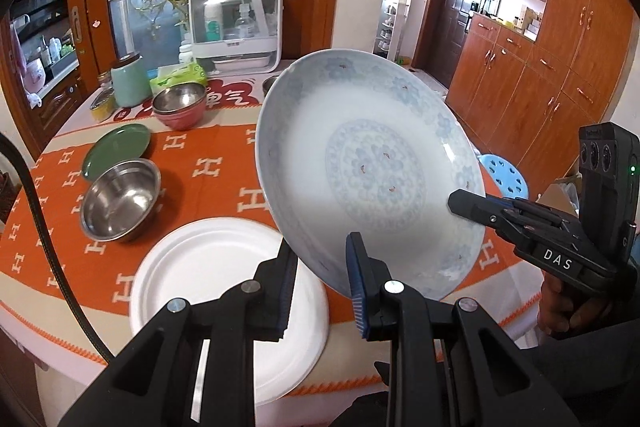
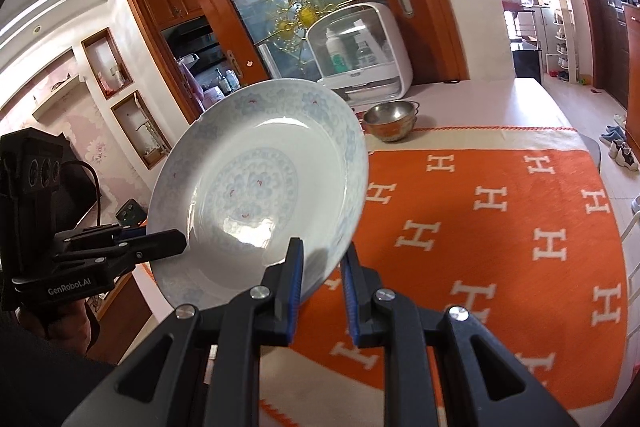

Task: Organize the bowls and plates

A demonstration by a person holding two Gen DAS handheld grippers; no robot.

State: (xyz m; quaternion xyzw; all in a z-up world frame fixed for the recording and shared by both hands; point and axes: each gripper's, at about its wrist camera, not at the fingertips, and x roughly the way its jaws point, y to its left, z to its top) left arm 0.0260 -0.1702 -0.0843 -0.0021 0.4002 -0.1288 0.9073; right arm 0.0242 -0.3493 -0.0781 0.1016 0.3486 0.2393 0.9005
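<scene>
Grippers (image 1: 322, 251) (image 2: 322, 259) clamp tilted plate (image 1: 360, 163) — above table (image 1: 224, 183).

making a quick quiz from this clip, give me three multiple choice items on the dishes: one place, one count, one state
1. Where is the green plate?
A. under the white plate
B. just behind the near steel bowl
C. on the blue stool

2. How many grippers grip the patterned plate?
A. none
B. one
C. two

3. How is the patterned plate?
A. lifted and tilted
B. flat on the cloth
C. stacked in a bowl

Answers:
1 B: it lies behind the steel bowl.
2 C: the left gripper and right gripper each clamp its rim.
3 A: it hangs tilted above the table.
</scene>
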